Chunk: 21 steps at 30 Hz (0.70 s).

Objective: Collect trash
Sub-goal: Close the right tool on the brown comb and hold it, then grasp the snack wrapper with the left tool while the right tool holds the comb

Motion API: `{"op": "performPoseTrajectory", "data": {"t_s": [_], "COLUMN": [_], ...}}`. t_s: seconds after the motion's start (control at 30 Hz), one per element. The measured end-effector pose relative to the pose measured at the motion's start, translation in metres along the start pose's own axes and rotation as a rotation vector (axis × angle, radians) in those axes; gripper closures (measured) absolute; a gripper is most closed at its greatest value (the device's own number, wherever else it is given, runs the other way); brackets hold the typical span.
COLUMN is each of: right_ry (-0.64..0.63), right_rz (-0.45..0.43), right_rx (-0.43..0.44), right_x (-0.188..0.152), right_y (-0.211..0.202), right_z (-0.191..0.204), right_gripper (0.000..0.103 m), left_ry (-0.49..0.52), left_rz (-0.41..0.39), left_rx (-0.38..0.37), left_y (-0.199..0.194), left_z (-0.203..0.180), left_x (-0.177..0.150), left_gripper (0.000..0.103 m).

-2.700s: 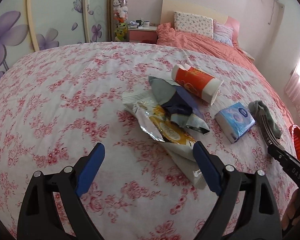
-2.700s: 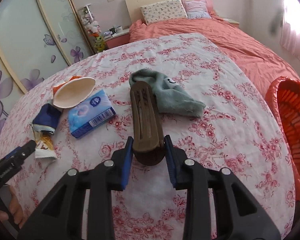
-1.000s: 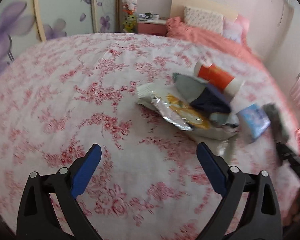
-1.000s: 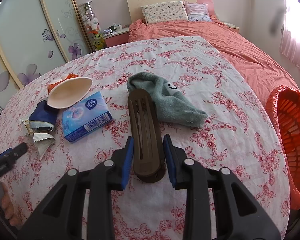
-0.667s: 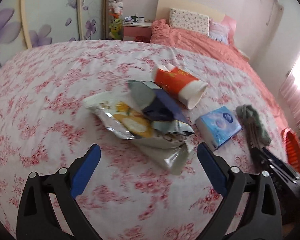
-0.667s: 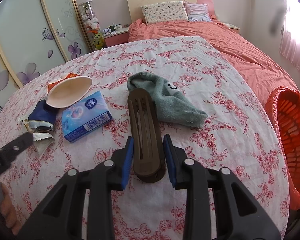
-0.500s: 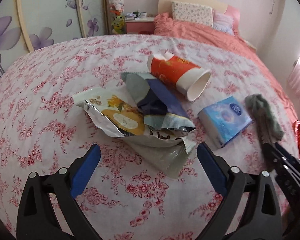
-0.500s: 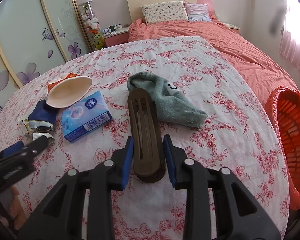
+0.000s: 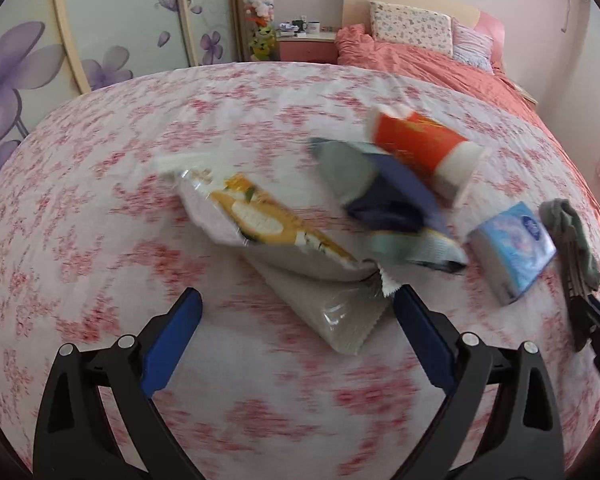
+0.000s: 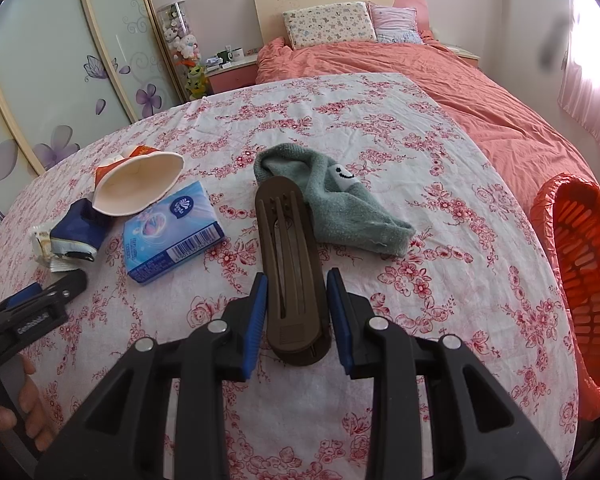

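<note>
left tongs spread over wrapper, right tongs pinching brown clip, cup, tissue pack on bed, basket looks empty.

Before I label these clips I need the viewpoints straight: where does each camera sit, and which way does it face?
Left wrist: rides the left tongs, angled down over the flowered bedspread at the snack wrappers and paper cup; both blue pads stand wide apart.
Right wrist: rides the right tongs, angled down toward the headboard; its pads grip a brown slotted holder, a hand low at left.
Shared: cup, blue tissue pack, grey sock, orange basket, and each other's tongs.
</note>
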State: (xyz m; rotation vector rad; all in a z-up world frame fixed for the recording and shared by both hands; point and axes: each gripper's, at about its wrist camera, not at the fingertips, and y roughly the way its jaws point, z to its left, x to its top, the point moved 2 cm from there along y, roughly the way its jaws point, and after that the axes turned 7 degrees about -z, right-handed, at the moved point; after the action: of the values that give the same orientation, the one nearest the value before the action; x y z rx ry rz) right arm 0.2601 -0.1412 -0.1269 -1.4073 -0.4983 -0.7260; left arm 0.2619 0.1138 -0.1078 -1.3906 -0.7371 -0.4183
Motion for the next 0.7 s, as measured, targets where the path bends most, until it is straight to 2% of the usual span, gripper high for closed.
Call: {"op": "performPoseTrajectory", "data": {"t_s": [0.07, 0.17, 0.23, 0.33, 0.43, 0.53, 0.7], "right_ry": [0.000, 0.000, 0.000, 0.001, 0.001, 0.000, 0.002], "right_rz": [0.000, 0.000, 0.000, 0.000, 0.000, 0.000, 0.000], "right_rx": [0.000, 0.000, 0.000, 0.000, 0.000, 0.000, 0.002], "right_x": [0.000, 0.000, 0.000, 0.000, 0.000, 0.000, 0.000], "right_y": [0.000, 0.000, 0.000, 0.000, 0.000, 0.000, 0.000], "right_z": [-0.001, 0.000, 0.000, -0.001, 0.000, 0.000, 0.000], "right_gripper": [0.072, 0.072, 0.072, 0.072, 0.072, 0.072, 0.072], "left_ry": [-0.018, -0.072, -0.073, -0.071, -0.108, -0.156, -0.150], "left_rz": [-0.005, -0.031, -0.050, -0.068, -0.045, -0.006, -0.023], "left_rx": [-0.012, -0.090, -0.109, -0.102, -0.078, -0.058, -0.034], "left_y": [-0.001, -0.011, -0.016, -0.018, -0.007, 0.007, 0.010], "left_z": [0.010, 0.023, 0.022, 0.019, 0.022, 0.027, 0.029], "left_x": [0.001, 0.002, 0.005, 0.011, 0.017, 0.019, 0.024], "left_gripper": [0.007, 0.007, 0.007, 0.007, 0.007, 0.017, 0.030]}}
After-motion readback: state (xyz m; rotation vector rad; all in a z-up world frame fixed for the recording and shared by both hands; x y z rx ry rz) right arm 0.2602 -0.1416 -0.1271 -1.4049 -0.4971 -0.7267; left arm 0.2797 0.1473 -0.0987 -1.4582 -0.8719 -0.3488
